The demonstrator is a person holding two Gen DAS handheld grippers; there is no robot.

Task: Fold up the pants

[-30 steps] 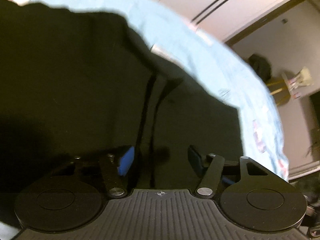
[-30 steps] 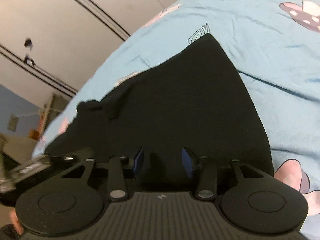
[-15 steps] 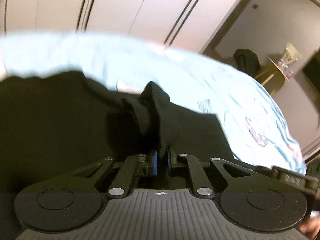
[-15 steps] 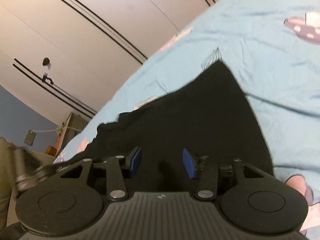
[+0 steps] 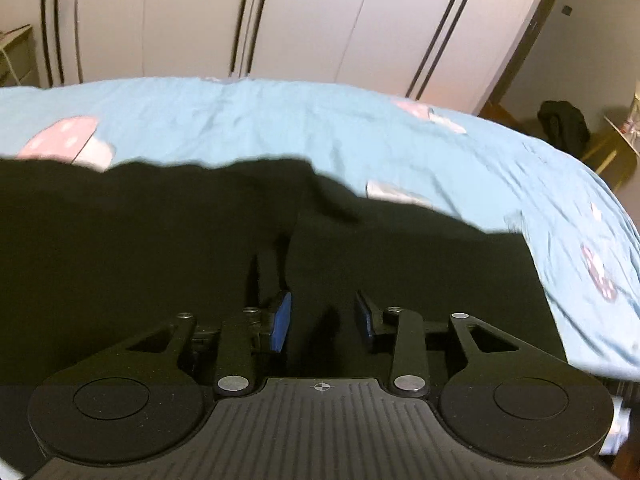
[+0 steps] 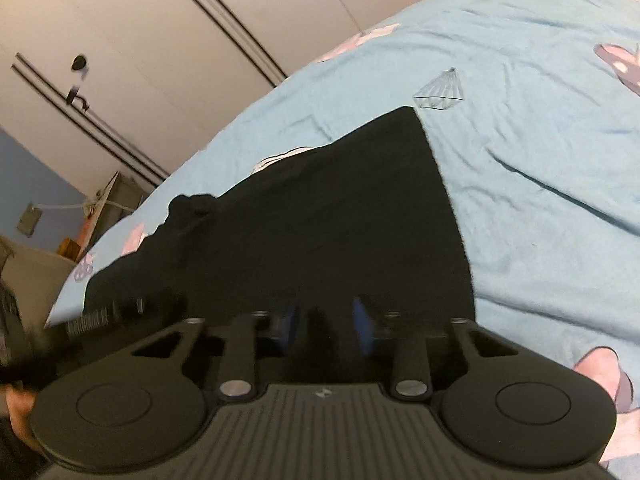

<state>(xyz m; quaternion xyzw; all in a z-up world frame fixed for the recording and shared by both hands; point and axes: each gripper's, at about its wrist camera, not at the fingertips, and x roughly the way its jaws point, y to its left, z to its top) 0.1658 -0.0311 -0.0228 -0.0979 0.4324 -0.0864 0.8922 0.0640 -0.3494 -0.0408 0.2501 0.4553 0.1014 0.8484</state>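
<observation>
Black pants (image 5: 168,248) lie spread on a light blue bed sheet (image 5: 320,120). My left gripper (image 5: 323,320) hovers just over the cloth. Its jaws are opening, and the blue pads (image 5: 280,322) stand apart and press on nothing. A low fold (image 5: 332,204) of the pants lies ahead of them. My right gripper (image 6: 325,327) is low over the pants (image 6: 340,216) near their right edge. Its jaws are closing, the blurred blue pads (image 6: 362,326) still have a gap, and black cloth shows between them. The left gripper (image 6: 100,312) shows as a blur at the left.
White wardrobe doors (image 5: 304,20) stand behind the bed. A dark bag (image 5: 564,128) and a small table are at the far right. A shelf (image 6: 116,196) stands past the bed's left end. The sheet (image 6: 540,140) lies bare to the right of the pants.
The left gripper, shut on a pinched-up ridge of cloth half a second ago, has let go and opened; the ridge has dropped flat. The right gripper's pads have come closer together.
</observation>
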